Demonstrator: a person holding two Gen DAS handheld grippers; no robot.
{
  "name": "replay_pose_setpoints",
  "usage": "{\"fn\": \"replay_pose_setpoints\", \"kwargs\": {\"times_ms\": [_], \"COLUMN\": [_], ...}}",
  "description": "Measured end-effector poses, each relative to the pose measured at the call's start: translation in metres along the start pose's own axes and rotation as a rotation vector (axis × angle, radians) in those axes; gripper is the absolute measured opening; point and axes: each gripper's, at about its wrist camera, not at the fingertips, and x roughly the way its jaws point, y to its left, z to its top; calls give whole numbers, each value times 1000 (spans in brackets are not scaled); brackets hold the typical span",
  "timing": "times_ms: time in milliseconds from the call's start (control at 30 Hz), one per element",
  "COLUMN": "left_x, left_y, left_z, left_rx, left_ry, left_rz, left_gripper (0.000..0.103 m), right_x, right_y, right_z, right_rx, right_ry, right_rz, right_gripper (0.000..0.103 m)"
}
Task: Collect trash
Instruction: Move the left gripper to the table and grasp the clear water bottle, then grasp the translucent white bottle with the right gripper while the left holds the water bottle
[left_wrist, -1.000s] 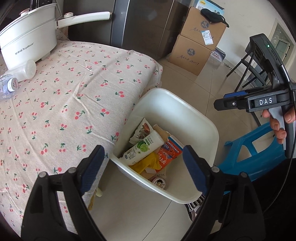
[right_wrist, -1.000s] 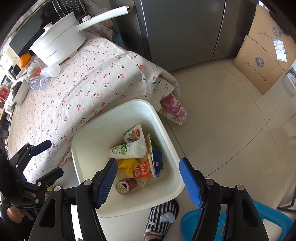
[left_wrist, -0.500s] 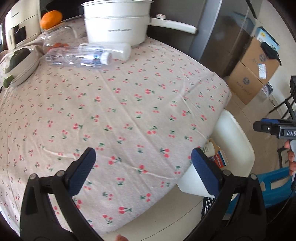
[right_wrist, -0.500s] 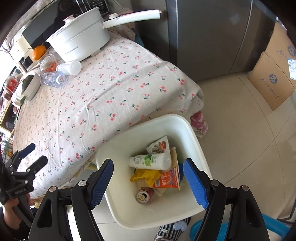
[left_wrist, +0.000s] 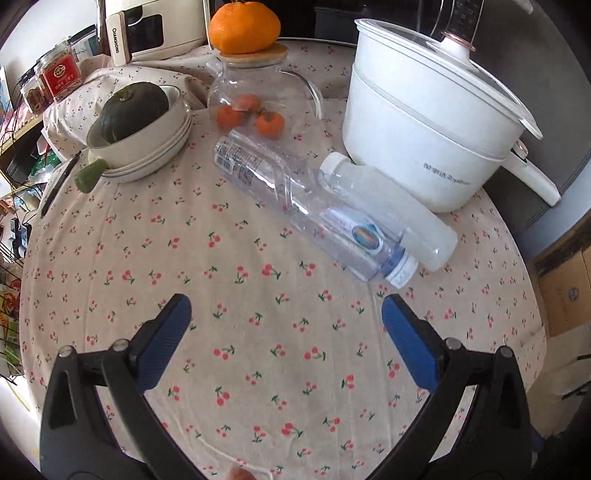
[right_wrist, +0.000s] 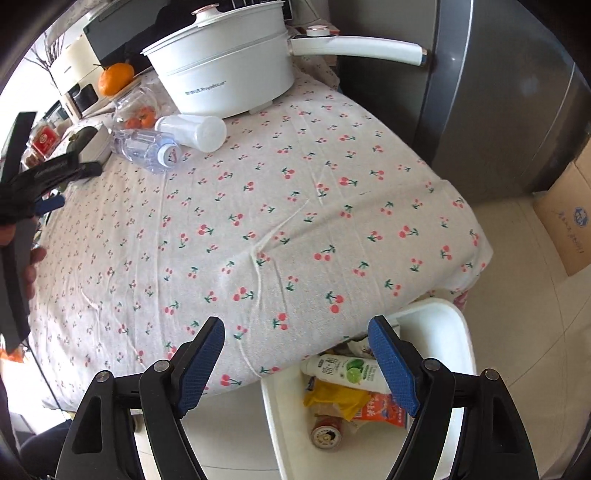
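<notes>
I see the table (left_wrist: 258, 295), draped in a cherry-print cloth, filling most of both views. At its far side stands a white pot (left_wrist: 436, 122) with a long handle; in the right view the handle juts toward a grey fridge (right_wrist: 498, 92). On the floor at the table's near corner sits my white bin (right_wrist: 458, 332), partly tucked under the cloth's edge, with a green-labelled bottle (right_wrist: 347, 371), yellow and red wrappers and a can (right_wrist: 327, 432) lying in it. A cardboard box (right_wrist: 569, 221) stands on the floor beyond.

My left gripper (left_wrist: 286, 321) hangs over bare cloth with its jaws spread wide, gripping nothing. My right gripper (right_wrist: 297, 345) is also spread wide with nothing between its pads, one finger over the table edge, the other over the bin.

The trash on the table is two bottles lying on their sides just ahead of the left gripper and touching each other: a clear bottle (left_wrist: 306, 206), cap toward me, and a cloudy white bottle (left_wrist: 391, 210), cap away, which lies close against the pot.

Behind them is a glass jug (left_wrist: 258, 99) holding small oranges, with a larger orange (left_wrist: 243, 26) on its wooden lid. Left of it, stacked bowls (left_wrist: 147, 147) hold a dark green squash (left_wrist: 133, 110).
</notes>
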Motion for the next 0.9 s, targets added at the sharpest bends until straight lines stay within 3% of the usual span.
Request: {"fn": "replay_pose_setpoints", "kwargs": {"times_ms": [167, 300, 433, 600, 700, 767, 900], "left_x": [37, 62, 79, 82, 80, 72, 64], "left_y": [-15, -14, -3, 28, 52, 66, 93], "left_z": [39, 52, 47, 24, 8, 0, -14], "left_rx": [-92, -147, -195, -185, -162, -123, -51], "left_ry": [22, 41, 97, 140, 178, 162, 123], "left_rz": [19, 54, 11, -112, -180, -226, -356], "left_gripper": [102, 102, 102, 97, 83, 64, 63], "right_x": [6, 14, 23, 37, 48, 58, 82], "right_y": [26, 31, 33, 45, 58, 62, 66], "right_z": [4, 6, 12, 18, 33, 48, 87], "right_rx": [-174, -233, -249, -304, -349, -337, -269], "right_ry": [-42, -39, -35, -39, -75, -96, -121], "right_rz": [-103, -112, -106, -95, -63, -23, 99], "right_gripper": [82, 82, 82, 82, 82, 82, 82]}}
